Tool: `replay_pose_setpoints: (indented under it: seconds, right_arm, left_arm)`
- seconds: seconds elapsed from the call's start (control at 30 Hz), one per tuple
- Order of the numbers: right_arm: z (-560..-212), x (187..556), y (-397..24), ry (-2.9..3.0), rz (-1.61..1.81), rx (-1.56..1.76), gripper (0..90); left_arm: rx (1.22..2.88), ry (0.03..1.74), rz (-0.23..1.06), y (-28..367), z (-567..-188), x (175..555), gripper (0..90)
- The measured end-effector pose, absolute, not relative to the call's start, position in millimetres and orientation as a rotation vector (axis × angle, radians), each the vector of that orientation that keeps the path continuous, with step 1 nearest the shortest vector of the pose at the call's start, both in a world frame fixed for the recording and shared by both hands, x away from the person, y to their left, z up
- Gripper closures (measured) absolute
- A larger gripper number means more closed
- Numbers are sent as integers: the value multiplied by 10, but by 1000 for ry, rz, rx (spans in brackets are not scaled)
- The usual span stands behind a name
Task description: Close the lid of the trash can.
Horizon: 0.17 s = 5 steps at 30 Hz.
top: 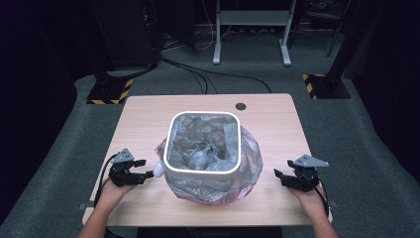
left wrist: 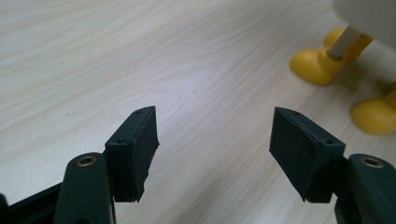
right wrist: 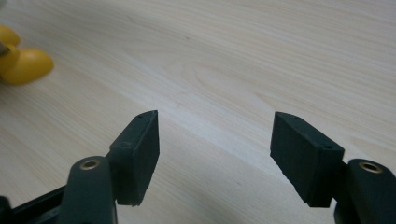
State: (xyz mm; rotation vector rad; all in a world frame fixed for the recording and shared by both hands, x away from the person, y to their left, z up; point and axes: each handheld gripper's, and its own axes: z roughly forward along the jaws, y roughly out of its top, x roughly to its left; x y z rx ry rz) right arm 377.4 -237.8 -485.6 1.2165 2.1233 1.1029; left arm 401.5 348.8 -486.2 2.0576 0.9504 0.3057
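Note:
A white-rimmed square bin (top: 202, 171) lined with a crumpled grey plastic bag (top: 208, 148) stands in the middle of the wooden table (top: 267, 114). The bag spills over the bin's sides. My left gripper (top: 147, 168) rests low at the bin's left, open, with bare wood between its pads (left wrist: 135, 149). In the left gripper view (left wrist: 212, 126), two yellow feet (left wrist: 320, 65) on white legs stand under a white body at the upper right. At the bin's right, my right gripper (top: 283, 167) is open with nothing between its jaws (right wrist: 215, 126). A yellow foot (right wrist: 23, 65) shows at its far left.
A small white rounded thing (top: 158, 170) sits against the bin's left side, just past the left fingertips. A dark round hole (top: 240, 106) marks the table's far edge. Cables and stand legs (top: 250, 54) lie on the grey floor beyond.

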Motion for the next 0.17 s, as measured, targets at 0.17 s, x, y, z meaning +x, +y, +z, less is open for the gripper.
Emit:
replay_pose_setpoints:
  seconds: [0.17]
  right_arm:
    - [-5009,3784,-2482,2170,1098,1177,219]
  left_arm:
    - [2089,967,273,3482,-4980,4025,316]
